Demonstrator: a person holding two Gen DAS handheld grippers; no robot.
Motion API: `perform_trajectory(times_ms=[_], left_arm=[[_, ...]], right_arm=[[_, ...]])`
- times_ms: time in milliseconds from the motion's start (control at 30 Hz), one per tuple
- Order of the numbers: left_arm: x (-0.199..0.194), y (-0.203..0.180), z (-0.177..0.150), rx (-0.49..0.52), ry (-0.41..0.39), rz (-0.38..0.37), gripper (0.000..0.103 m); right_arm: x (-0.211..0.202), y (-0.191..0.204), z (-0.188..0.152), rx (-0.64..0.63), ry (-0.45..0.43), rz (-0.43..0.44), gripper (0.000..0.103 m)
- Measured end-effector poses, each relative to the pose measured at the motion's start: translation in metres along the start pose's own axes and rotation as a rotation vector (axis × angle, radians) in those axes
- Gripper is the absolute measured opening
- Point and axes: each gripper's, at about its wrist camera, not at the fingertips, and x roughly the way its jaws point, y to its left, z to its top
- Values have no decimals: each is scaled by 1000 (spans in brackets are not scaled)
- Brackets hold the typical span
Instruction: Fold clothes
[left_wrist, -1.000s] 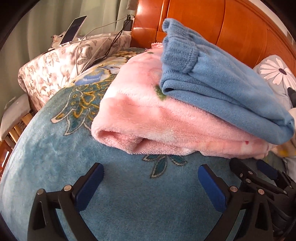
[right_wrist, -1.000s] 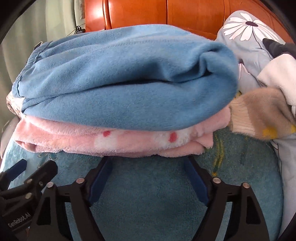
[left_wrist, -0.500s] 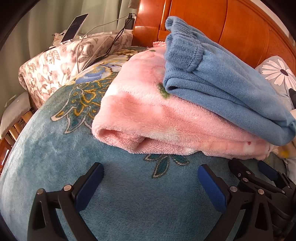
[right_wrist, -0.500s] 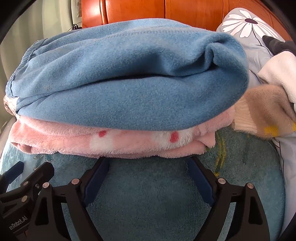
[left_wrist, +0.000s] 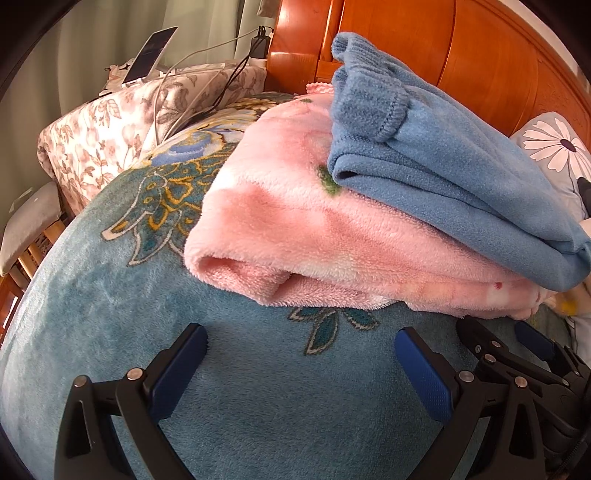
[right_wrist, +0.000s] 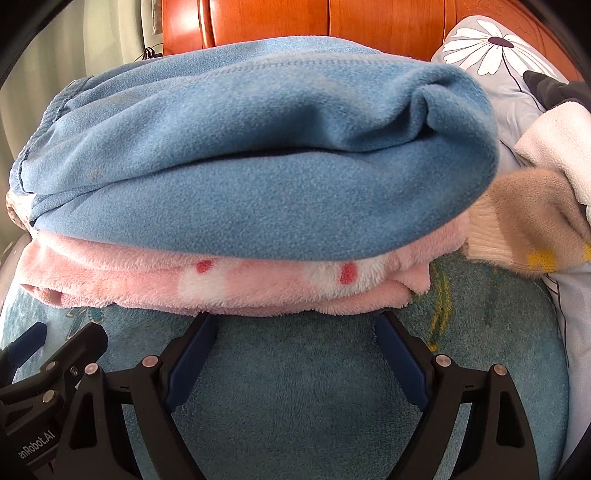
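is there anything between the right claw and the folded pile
Nothing visible: only bare teal blanket lies between the open right claw and the pink garment under the blue garment.

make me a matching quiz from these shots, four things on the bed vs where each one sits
Things:
1 blue garment
2 pink garment
3 daisy pillow
4 phone

Places:
A on the floral pillow, far left
B top of the stack
C against the headboard, right of the stack
D straight on the teal blanket, bottom of the stack

Pairs: 1-B, 2-D, 3-C, 4-A
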Motion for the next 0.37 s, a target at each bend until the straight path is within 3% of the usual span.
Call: perform_trajectory(times_ms=[367], left_arm=[[6, 5, 4, -1, 2, 1, 103]], right_arm=[[-5, 4, -2, 1, 0, -4, 89]])
